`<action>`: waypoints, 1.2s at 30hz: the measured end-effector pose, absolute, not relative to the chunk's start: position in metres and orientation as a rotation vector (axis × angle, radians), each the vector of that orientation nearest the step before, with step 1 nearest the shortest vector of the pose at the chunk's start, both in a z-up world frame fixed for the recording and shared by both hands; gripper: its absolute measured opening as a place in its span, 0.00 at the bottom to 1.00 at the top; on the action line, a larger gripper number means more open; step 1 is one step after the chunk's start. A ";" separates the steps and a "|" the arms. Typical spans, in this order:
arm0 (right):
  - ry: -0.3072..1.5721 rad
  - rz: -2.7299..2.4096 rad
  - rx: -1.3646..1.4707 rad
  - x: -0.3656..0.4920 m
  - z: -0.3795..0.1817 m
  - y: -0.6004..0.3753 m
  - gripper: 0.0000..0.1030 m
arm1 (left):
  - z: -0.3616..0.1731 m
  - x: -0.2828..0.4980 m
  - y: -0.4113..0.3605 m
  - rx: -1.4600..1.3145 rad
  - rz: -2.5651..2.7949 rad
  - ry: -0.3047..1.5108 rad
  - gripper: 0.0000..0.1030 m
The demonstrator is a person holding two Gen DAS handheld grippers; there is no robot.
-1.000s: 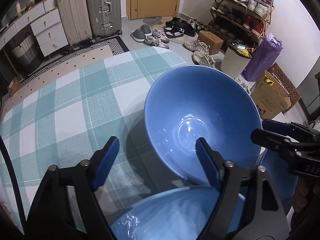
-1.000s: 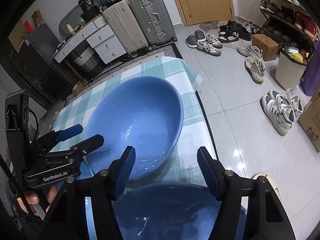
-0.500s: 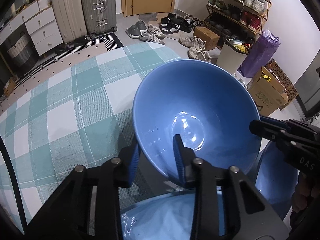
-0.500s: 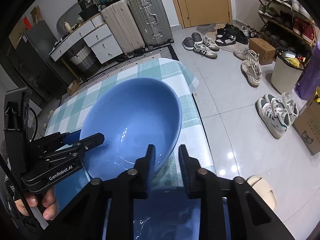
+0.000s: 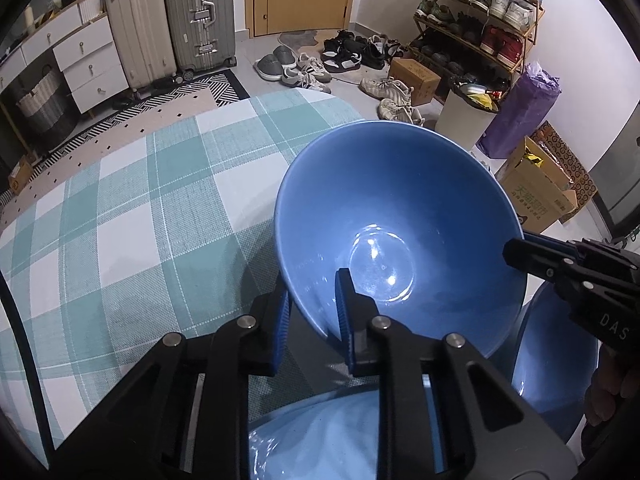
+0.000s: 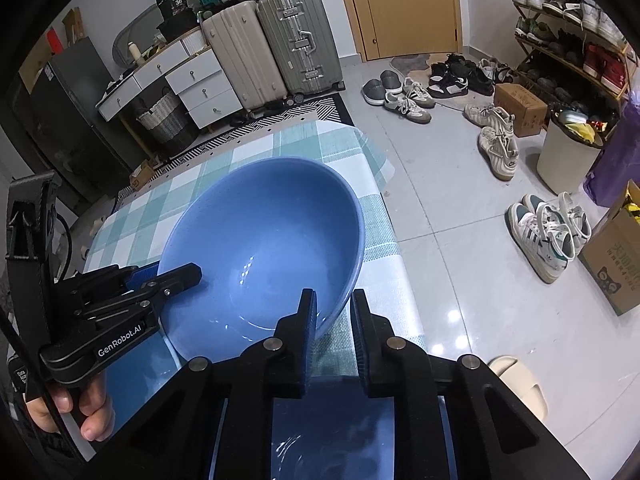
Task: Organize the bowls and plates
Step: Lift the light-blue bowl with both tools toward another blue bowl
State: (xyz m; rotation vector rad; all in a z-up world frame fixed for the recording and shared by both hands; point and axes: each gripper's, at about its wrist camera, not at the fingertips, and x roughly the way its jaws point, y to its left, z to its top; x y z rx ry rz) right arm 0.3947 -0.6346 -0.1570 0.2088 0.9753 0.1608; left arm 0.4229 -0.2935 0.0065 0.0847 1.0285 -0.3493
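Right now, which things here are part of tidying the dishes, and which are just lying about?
In use:
- big bowl, gripped by left tongs and right tongs
- blue dishes beneath

Lying about:
- suitcases
- shoes
- boxes
- bin

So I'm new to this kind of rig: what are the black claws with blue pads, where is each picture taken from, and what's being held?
There is no robot here. A person holds a two-finger gripper in each hand, and a fisheye camera on each looks forward along its fingers.

In the left wrist view, the left gripper pinches the near rim of a large blue bowl; the right gripper comes in from the right edge. In the right wrist view, the right gripper pinches the same bowl's other rim, and the left gripper shows at the left, with the person's hand under it. Both have just closed on the rim.

The bowl is above a table with a teal checked tablecloth. More blue dishes lie beneath.
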 end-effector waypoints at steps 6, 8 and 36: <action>0.946 0.152 0.193 0.390 -0.146 -0.633 0.17 | 0.018 0.418 -0.296 0.083 -0.347 0.997 0.18; 0.939 0.150 0.187 0.387 -0.143 -0.632 0.17 | 0.024 0.416 -0.296 0.080 -0.347 0.983 0.18; 0.790 0.156 0.161 0.307 -0.052 -0.621 0.17 | 0.153 0.309 -0.292 0.069 -0.360 0.804 0.18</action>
